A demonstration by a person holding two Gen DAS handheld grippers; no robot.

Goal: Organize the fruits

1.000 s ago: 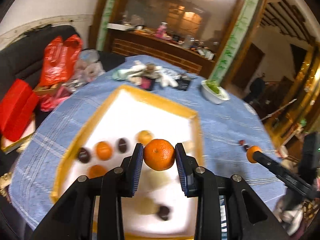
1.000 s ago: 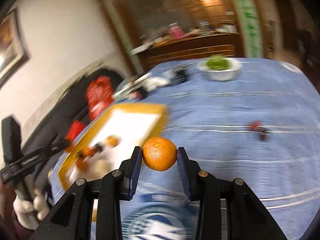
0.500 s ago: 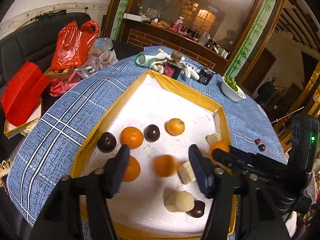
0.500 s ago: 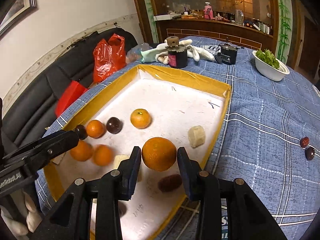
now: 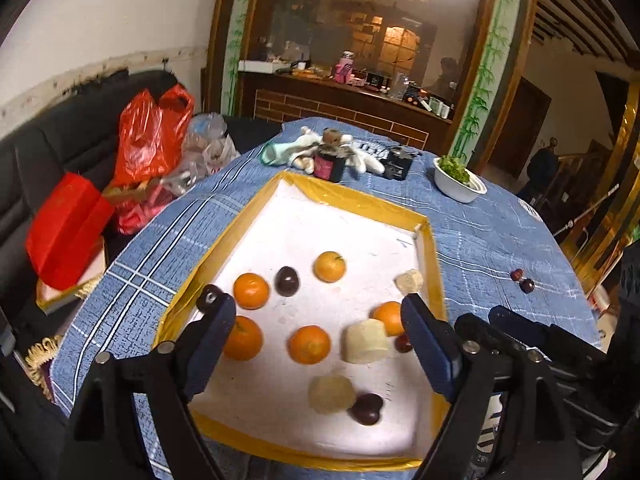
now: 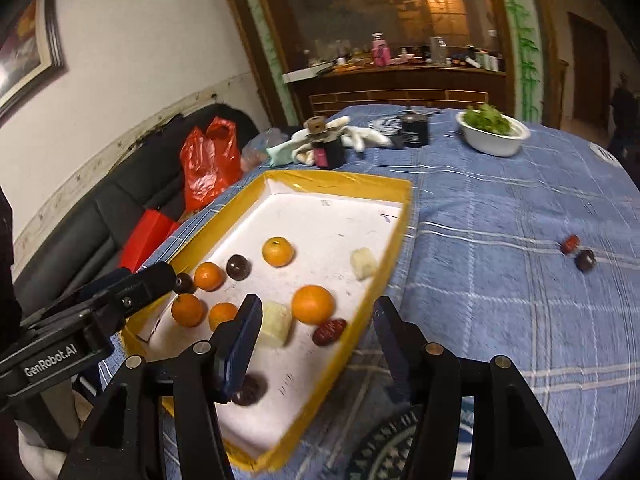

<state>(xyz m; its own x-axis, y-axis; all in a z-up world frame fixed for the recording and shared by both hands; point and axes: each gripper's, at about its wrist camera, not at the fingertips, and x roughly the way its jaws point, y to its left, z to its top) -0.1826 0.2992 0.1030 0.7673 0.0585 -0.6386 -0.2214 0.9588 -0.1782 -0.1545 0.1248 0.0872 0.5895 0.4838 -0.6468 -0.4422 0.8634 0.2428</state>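
Both grippers, the left [image 5: 318, 334] and right [image 6: 314, 330], are held spread wide and empty above the tray [image 6: 394, 268], where five oranges [image 6: 312, 305] lie, so two dark fruits [image 6: 585, 260] stranded near the table's right edge are judged next.

My left wrist camera looks down from near, facing straight over the yellow-rimmed tray [image 5: 434, 264] toward the white bowl [image 5: 460, 188] beyond it; my right camera views that tray [image 6: 394, 256] obliquely from its right edge; both share tray and bowl [image 6: 494, 140].
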